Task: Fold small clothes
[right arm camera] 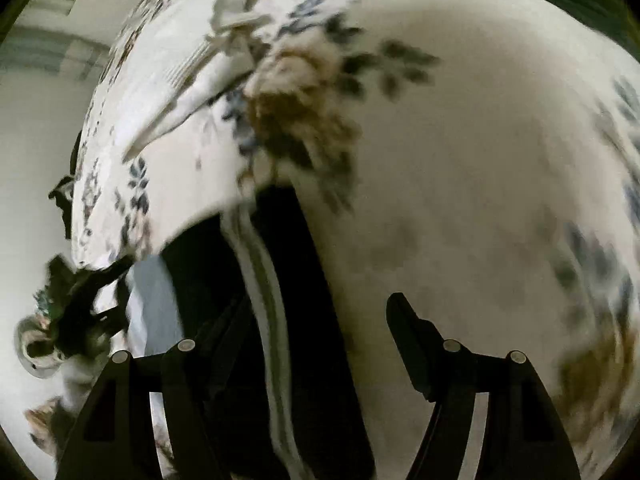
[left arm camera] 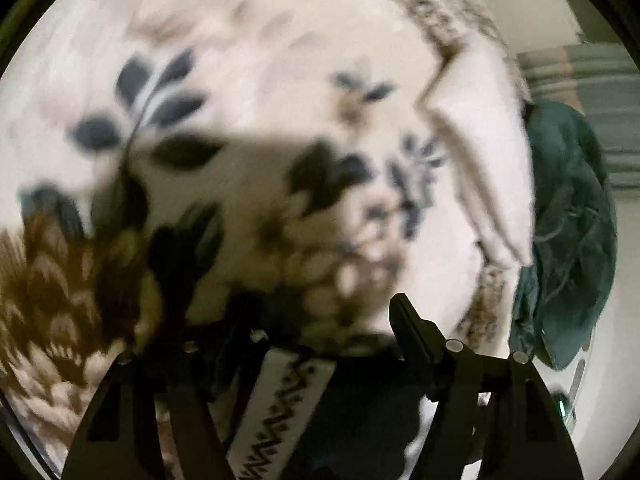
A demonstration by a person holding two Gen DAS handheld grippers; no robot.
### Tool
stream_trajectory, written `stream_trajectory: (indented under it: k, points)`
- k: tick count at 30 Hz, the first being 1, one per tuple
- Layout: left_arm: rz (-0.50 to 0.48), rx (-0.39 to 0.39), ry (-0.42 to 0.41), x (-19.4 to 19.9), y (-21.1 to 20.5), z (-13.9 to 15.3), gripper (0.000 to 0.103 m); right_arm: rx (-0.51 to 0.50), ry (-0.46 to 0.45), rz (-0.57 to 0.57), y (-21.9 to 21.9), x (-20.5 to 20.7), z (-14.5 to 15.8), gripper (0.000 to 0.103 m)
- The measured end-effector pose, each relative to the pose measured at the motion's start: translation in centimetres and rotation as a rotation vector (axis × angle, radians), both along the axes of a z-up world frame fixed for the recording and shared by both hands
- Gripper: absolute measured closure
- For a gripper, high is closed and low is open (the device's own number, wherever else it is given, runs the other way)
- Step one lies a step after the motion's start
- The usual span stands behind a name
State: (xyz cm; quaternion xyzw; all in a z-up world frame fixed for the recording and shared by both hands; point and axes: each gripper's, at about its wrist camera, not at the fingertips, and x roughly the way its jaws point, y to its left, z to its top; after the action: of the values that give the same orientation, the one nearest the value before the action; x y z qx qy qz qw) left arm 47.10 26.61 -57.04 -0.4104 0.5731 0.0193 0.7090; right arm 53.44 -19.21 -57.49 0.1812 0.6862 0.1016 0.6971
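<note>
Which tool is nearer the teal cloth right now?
Left, probably. The teal cloth lies just to the right of the left tool; from the right tool it is only a distant green sliver, far ahead and to the right.

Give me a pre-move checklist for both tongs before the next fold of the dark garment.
1. Left tongs open: ok, fingers apart.
2. Right tongs open: ok, fingers apart.
3. Dark garment with white stripes lies within the right tongs' gap: ok.
4. Patterned white band sits between the left tongs: ok, grip not closed.
5. Garment flat on floral bedspread: cannot tell, blurred.
6. Green cloth apart from the garment: ok.
</note>
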Motion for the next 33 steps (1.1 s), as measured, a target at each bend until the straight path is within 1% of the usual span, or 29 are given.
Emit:
stream_trajectory:
  k: [1, 2, 3, 4, 5, 6, 8, 10, 12, 14, 15, 16, 17, 18, 19, 20, 22, 23, 25, 26, 27, 28, 29, 30, 31, 32, 33]
  points:
    - [-0.010, 0.009, -0.013, -0.3, 0.0, 0.7, 0.037, 0.017, 0.020, 0.014, 0.8, 1.3, -1.2, 0.031]
    - [-0.017, 0.024, -0.022, -0.8, 0.1, 1.7, 0.037, 0.050, 0.055, 0.023, 1.7, 2.4, -2.6, 0.038]
    - [-0.023, 0.058, -0.031, -1.8, 0.4, 2.9, 0.037, 0.050, 0.083, 0.016, 2.3, 2.8, -3.2, 0.055]
    - [-0.028, 0.092, -0.036, -2.8, 0.7, 3.7, 0.036, 0.033, 0.092, -0.005, 2.4, 3.1, -3.3, 0.094]
    - [-0.031, 0.129, -0.037, -3.7, 1.0, 4.4, 0.035, -0.007, 0.087, -0.030, 2.7, 3.0, -2.7, 0.094]
    - [-0.035, 0.174, -0.035, -5.2, 1.3, 5.1, 0.035, -0.015, 0.060, -0.038, 3.0, 3.2, -1.9, 0.094]
    - [-0.043, 0.265, -0.002, -8.1, 1.8, 5.5, 0.035, -0.061, -0.028, -0.030, 2.8, 3.2, 0.6, 0.095]
    - [-0.044, 0.302, 0.044, -10.9, 2.6, 4.5, 0.035, -0.084, -0.076, -0.001, 3.4, 3.6, 1.6, 0.095]
    - [-0.050, 0.336, 0.107, -13.4, 2.9, 2.7, 0.035, -0.115, -0.087, 0.022, 3.7, 4.0, 1.5, 0.095]
    - [-0.047, 0.340, 0.174, -15.9, 3.0, 0.1, 0.035, -0.133, -0.052, 0.079, 4.0, 4.2, 0.5, 0.093]
    - [-0.040, 0.331, 0.191, -16.7, 3.0, -0.7, 0.035, -0.127, -0.030, 0.103, 3.7, 4.1, 0.2, 0.090]
    - [-0.036, 0.326, 0.198, -17.4, 2.8, -1.6, 0.035, -0.113, -0.012, 0.117, 3.7, 3.9, 0.1, 0.080]
    - [-0.039, 0.333, 0.179, -17.9, 2.5, -2.1, 0.035, -0.098, 0.005, 0.123, 3.0, 3.4, 0.2, 0.067]
    - [-0.049, 0.358, 0.163, -17.9, 2.2, -2.2, 0.035, -0.080, 0.018, 0.117, 2.2, 2.5, 0.5, 0.059]
    - [-0.059, 0.374, 0.161, -17.7, 1.9, -2.4, 0.030, -0.066, 0.035, 0.101, 1.3, 1.4, 0.7, 0.049]
    - [-0.064, 0.365, 0.156, -17.3, 1.6, -2.9, 0.016, -0.054, 0.052, 0.086, 0.4, 0.5, 0.7, 0.044]
    - [-0.067, 0.331, 0.144, -16.4, 1.2, -3.8, 0.000, -0.022, 0.126, 0.061, -0.9, -2.3, -0.2, 0.042]
    - [-0.063, 0.343, 0.167, -15.9, 1.1, -4.2, 0.000, -0.001, 0.178, 0.052, -1.5, -4.0, -1.1, 0.042]
    - [-0.063, 0.371, 0.219, -14.6, 0.6, -4.9, 0.000, 0.039, 0.239, 0.030, -2.0, -6.3, -2.6, 0.042]
    - [-0.071, 0.383, 0.243, -14.1, 0.4, -5.1, 0.000, 0.066, 0.261, 0.010, -2.2, -7.5, -3.2, 0.043]
    - [-0.080, 0.391, 0.263, -13.7, 0.0, -5.3, 0.000, 0.093, 0.269, -0.003, -2.1, -8.4, -3.6, 0.049]
    - [-0.080, 0.388, 0.274, -13.4, -0.2, -5.5, 0.000, 0.128, 0.253, 0.009, -1.8, -9.1, -3.4, 0.076]
    - [-0.075, 0.382, 0.277, -13.0, -0.2, -5.5, 0.000, 0.127, 0.235, 0.022, -1.3, -9.5, -3.1, 0.088]
    - [-0.072, 0.372, 0.279, -12.8, -0.1, -5.5, 0.000, 0.109, 0.208, 0.033, -1.1, -9.8, -2.4, 0.096]
    - [-0.067, 0.359, 0.280, -12.6, -0.1, -5.3, 0.000, 0.079, 0.164, 0.039, -0.9, -10.0, -1.4, 0.097]
    - [-0.060, 0.347, 0.277, -12.6, 0.1, -5.0, 0.000, 0.014, 0.105, 0.046, -0.8, -10.2, -0.1, 0.097]
    - [-0.050, 0.335, 0.270, -12.7, 0.6, -4.6, 0.000, -0.028, 0.066, 0.051, -1.0, -10.2, 0.8, 0.098]
